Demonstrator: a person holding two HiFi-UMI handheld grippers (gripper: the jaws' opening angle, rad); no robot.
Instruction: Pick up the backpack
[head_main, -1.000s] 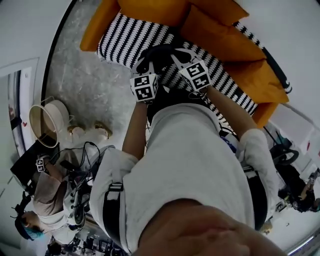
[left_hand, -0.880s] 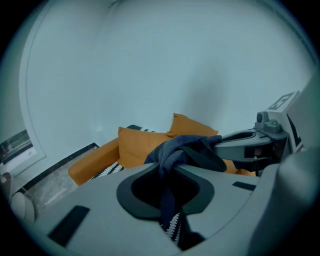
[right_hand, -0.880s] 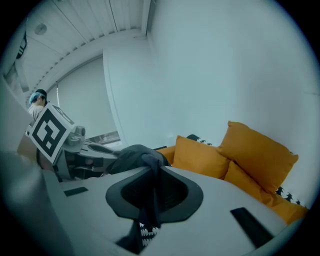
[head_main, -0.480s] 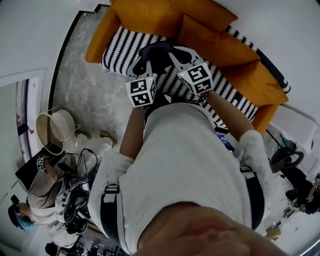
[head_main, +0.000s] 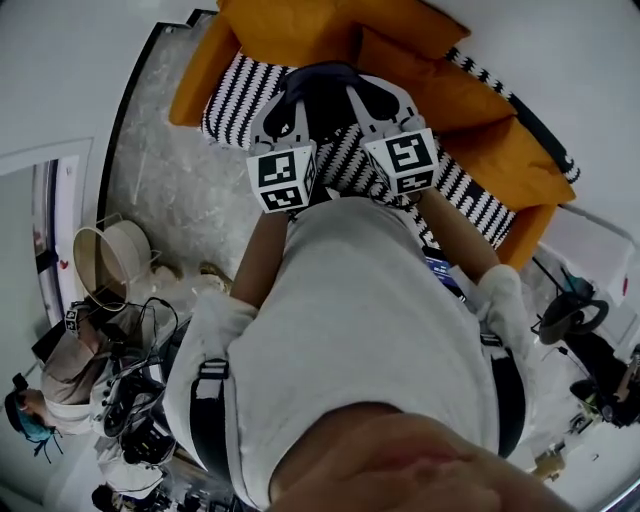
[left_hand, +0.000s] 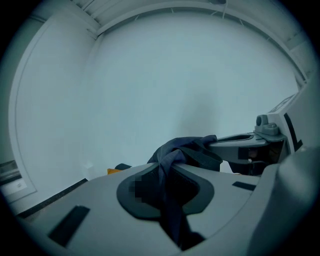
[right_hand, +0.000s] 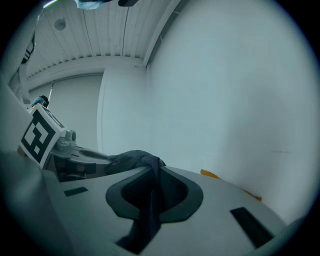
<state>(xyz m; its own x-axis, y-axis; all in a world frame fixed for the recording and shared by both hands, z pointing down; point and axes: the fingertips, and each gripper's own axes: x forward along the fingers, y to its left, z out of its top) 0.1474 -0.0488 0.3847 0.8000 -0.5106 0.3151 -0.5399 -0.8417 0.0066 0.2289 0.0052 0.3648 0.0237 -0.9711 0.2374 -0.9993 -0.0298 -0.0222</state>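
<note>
Head view: dark, bunched backpack (head_main: 320, 95)

Head view steeply down; gripper views close, facing wall (left_hand: 175, 75); share backpack (head_main: 322, 92), seemingly.

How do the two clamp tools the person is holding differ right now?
The left gripper pinches a thick, bunched fold of the dark backpack; the right gripper pinches a thinner, flatter strip of it. The left marker cube shows a different black-and-white pattern from the right marker cube. Both grippers are shut on the backpack, side by side over the striped cover.
</note>
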